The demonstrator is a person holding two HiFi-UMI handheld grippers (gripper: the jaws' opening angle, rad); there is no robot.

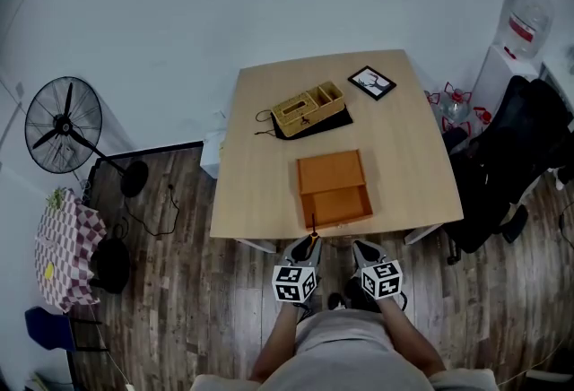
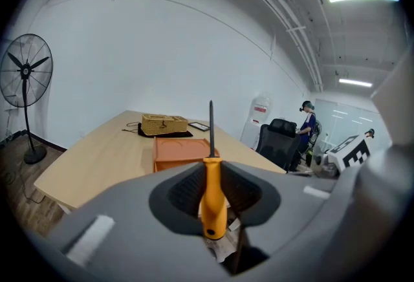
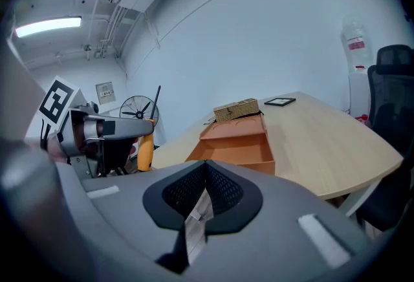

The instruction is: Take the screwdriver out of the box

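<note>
The open orange box point(image 1: 334, 189) lies on the wooden table point(image 1: 260, 192), lid flat toward the far side; I see nothing inside it. Both grippers hang off the table's near edge, above the floor. My left gripper point(image 1: 305, 250) is shut on the orange handle of the screwdriver point(image 2: 211, 196), whose dark shaft points up and toward the box point(image 2: 178, 151). My right gripper point(image 1: 363, 255) sits beside it, shut, with nothing between its jaws point(image 3: 206, 164). In the right gripper view the left gripper point(image 3: 103, 138) shows with the screwdriver point(image 3: 145, 151), and the box point(image 3: 236, 145) lies ahead.
A woven basket point(image 1: 308, 108) on a dark mat and a framed picture point(image 1: 372, 82) stand at the table's far side. A black office chair point(image 1: 511, 156) and water dispenser point(image 1: 520, 30) are to the right, a floor fan point(image 1: 63, 125) to the left. A person point(image 2: 308, 122) stands far off.
</note>
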